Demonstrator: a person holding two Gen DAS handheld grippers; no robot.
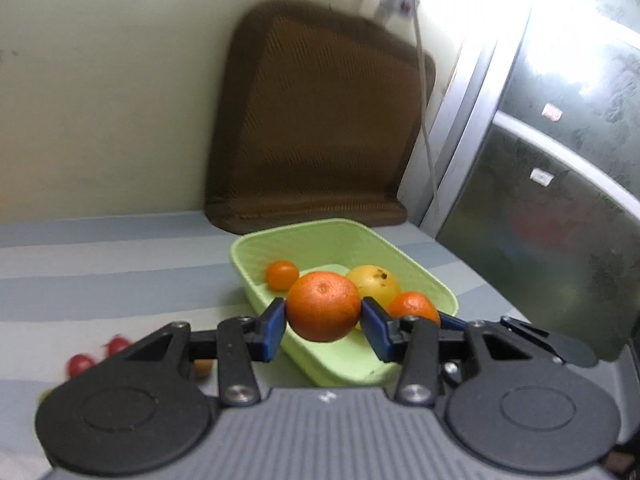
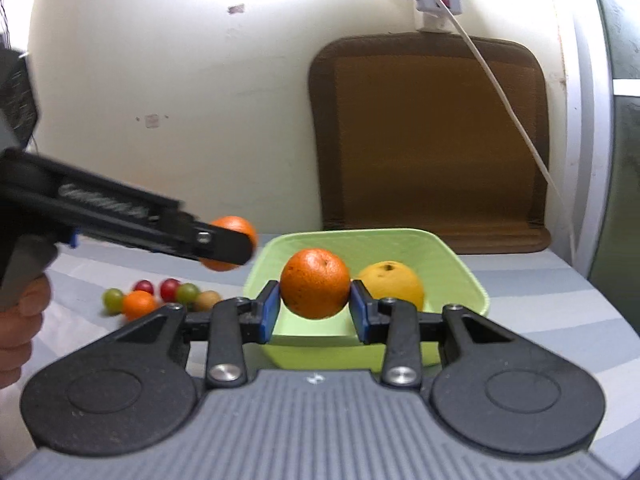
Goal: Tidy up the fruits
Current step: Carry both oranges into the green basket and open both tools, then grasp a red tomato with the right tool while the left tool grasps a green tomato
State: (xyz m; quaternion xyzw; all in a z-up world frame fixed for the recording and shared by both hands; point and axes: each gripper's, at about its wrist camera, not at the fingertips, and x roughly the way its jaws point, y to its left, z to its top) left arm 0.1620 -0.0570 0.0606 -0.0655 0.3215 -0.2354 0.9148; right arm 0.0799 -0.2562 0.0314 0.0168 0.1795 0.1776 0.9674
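My left gripper is shut on an orange and holds it above the near rim of a light green basket. In the basket lie a small tangerine, a yellow fruit and another orange that the right gripper holds. My right gripper is shut on that orange over the green basket, beside the yellow fruit. The left gripper with its orange shows at the left, just left of the basket.
Loose small fruits lie on the striped cloth left of the basket: red ones, green grapes, a small tangerine and a brown one. A brown mat leans on the wall behind. A white cable hangs down at the right.
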